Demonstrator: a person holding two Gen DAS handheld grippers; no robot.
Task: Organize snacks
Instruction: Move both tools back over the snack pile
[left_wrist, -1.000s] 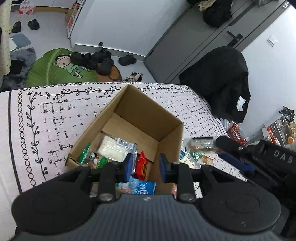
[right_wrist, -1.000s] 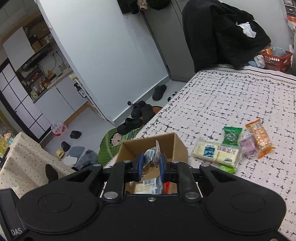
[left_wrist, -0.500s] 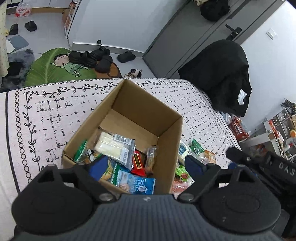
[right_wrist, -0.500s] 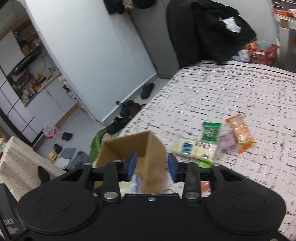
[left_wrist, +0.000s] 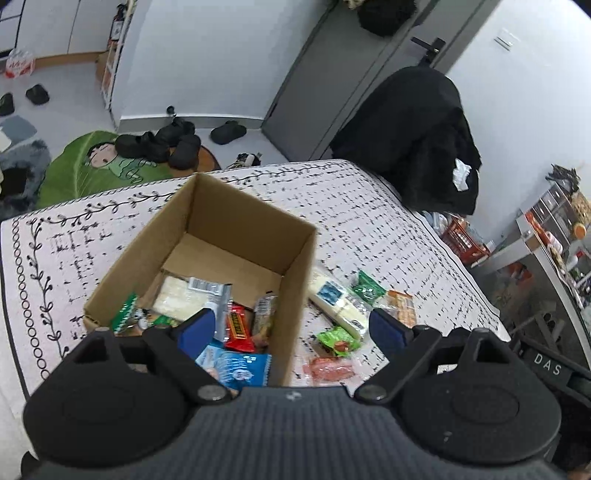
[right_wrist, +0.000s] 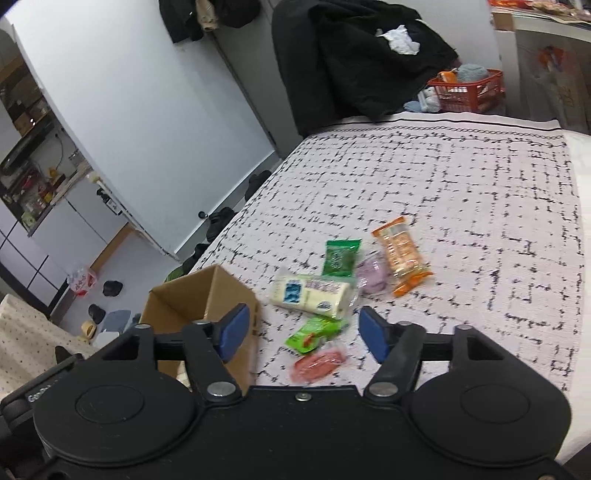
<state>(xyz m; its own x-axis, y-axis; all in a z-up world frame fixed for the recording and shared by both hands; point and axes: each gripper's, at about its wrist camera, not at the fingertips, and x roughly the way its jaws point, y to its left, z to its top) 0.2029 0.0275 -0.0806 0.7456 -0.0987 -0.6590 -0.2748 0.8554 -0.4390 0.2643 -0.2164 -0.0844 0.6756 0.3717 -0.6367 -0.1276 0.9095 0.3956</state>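
Left gripper spread wide and empty above open brown cardboard box of snack packets, right gripper wide and empty, just short of cream rectangular snack packet beside the box on the patterned cloth

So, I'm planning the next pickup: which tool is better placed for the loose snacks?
Probably the right tool: open, with the green packet and red packet between its fingers. The left tool straddles the box wall.

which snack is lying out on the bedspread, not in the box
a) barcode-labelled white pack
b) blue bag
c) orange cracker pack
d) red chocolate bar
c: the orange cracker pack lies on the bedspread beside the other loose snacks, outside the cardboard box.
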